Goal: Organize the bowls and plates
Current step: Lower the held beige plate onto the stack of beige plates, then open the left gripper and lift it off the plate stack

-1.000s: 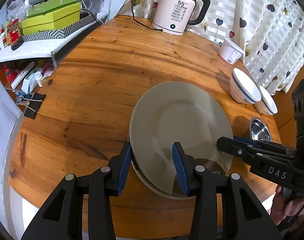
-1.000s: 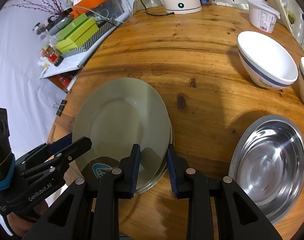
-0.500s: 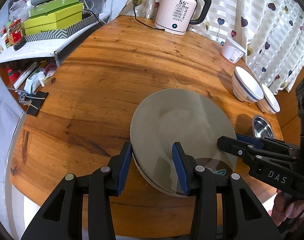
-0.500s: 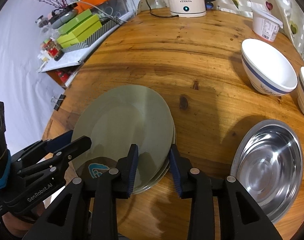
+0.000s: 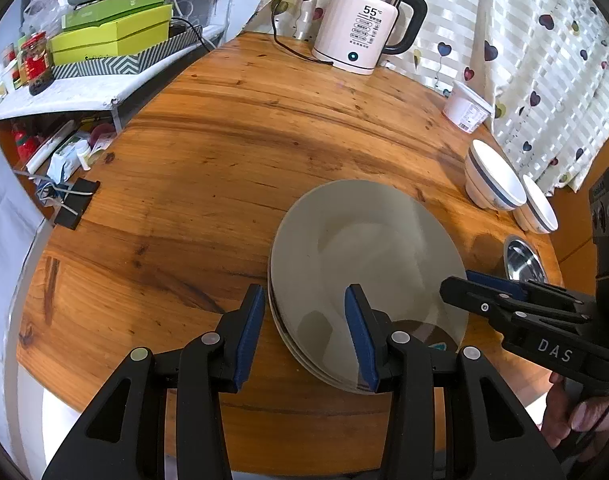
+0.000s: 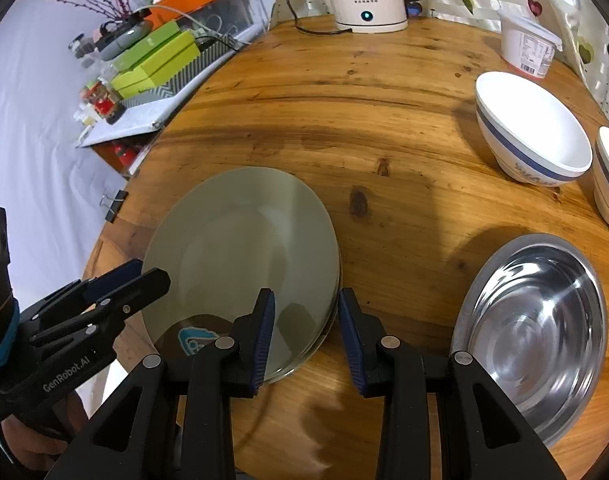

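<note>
Straddling the plate stack [image 5: 364, 256], both grippers' jaws gape; nothing held.

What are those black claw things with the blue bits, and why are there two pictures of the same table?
Each claw is a grabbing tool that a person holds, one in each hand. A small camera rides on each tool, so you get two pictures: one looks along the left tool, the other along the right tool. Both are open and hold nothing; they sit at either edge of a stack of grey plates on the round wooden table. Also there: a steel bowl, two white bowls with blue stripes, a white tub and a kettle showing 55.
</note>
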A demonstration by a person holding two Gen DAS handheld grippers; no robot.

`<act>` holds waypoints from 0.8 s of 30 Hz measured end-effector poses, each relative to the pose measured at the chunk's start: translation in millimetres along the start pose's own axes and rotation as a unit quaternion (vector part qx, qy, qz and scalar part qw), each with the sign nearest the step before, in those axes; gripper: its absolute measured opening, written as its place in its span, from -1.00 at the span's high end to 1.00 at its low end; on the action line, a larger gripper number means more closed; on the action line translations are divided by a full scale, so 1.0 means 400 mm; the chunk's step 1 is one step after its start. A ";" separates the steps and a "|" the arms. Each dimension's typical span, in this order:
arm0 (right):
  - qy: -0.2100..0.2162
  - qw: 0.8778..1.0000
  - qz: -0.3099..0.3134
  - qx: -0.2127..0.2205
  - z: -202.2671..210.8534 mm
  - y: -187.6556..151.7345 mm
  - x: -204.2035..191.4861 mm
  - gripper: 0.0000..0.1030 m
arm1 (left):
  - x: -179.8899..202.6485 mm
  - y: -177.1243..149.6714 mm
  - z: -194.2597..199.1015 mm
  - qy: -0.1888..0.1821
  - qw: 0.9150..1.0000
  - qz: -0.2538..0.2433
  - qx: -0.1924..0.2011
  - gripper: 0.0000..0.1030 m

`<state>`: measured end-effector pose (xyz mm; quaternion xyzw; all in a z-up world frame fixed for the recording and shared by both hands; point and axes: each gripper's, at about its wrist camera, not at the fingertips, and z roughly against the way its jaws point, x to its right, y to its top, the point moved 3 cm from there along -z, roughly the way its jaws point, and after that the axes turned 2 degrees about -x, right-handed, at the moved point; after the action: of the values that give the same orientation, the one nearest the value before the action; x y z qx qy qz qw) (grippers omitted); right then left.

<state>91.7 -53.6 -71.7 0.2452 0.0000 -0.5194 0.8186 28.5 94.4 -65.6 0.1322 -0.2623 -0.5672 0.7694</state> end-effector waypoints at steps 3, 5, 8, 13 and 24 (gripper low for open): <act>0.001 1.000 -0.002 0.006 0.008 0.000 0.005 0.37 | -0.004 0.005 -0.004 0.000 1.000 0.003 0.000 0.17; 0.003 1.000 0.001 0.010 0.012 0.001 0.004 0.37 | -0.004 0.007 -0.007 -0.001 1.000 0.003 -0.001 0.17; 0.007 1.000 0.005 0.010 0.011 -0.001 -0.001 0.37 | 0.001 0.007 -0.011 -0.004 1.000 0.000 -0.003 0.17; 0.005 1.000 0.010 0.010 0.010 -0.002 -0.004 0.37 | 0.005 0.004 -0.010 -0.005 1.000 -0.002 -0.004 0.17; 0.014 1.000 -0.001 0.021 0.035 -0.001 0.012 0.37 | -0.003 0.011 0.013 -0.008 1.000 0.002 0.008 0.17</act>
<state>90.2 -63.3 -60.7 0.2691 0.0004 -0.5165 0.8129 28.9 97.4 -59.5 0.1338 -0.2729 -0.5648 0.7672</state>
